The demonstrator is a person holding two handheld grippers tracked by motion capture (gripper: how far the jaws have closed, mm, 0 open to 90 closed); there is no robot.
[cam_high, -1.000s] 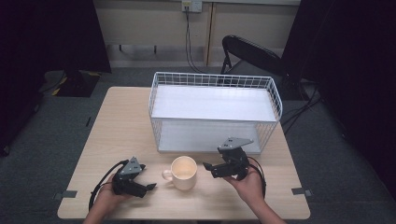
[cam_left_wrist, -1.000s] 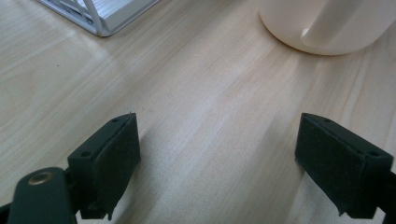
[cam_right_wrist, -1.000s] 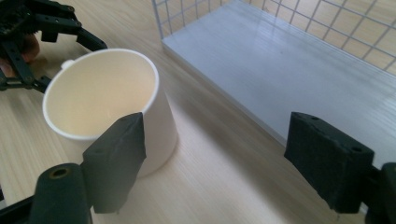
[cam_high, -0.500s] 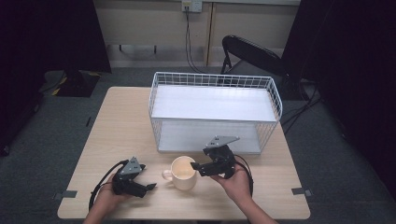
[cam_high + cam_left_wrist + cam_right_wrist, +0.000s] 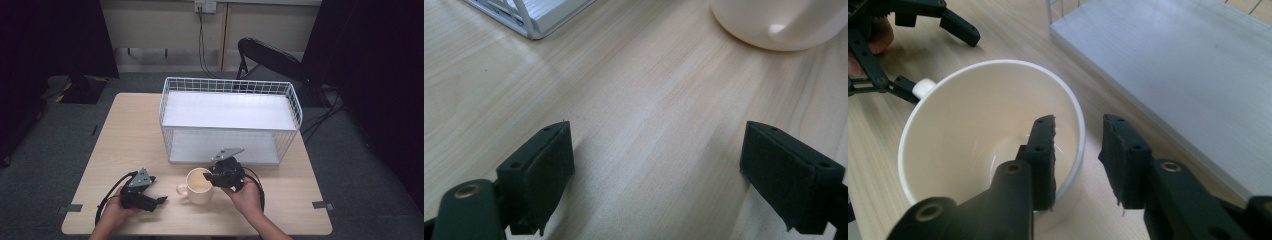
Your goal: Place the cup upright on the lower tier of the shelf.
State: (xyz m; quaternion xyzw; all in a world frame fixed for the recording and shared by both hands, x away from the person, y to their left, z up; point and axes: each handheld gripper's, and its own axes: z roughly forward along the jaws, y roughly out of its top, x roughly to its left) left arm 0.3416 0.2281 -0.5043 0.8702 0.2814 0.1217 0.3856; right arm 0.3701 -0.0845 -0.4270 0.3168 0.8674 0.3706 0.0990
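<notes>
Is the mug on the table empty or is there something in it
Empty: the right gripper view looks into the upright mug and shows only its bare cream inside.

both claws are matte black: the left claw (image 5: 161, 200) at lower left of the high view, the right claw (image 5: 1077, 150) with round screw holes along its jaws. each carries a grey three-cornered plate and trails a looping black cable.

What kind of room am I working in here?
Probably a lab or office recording space, not a kitchen: a plain wooden table on grey carpet, dark curtains at the sides, a wall socket with hanging cables, and a black chair behind the wire basket.
</notes>
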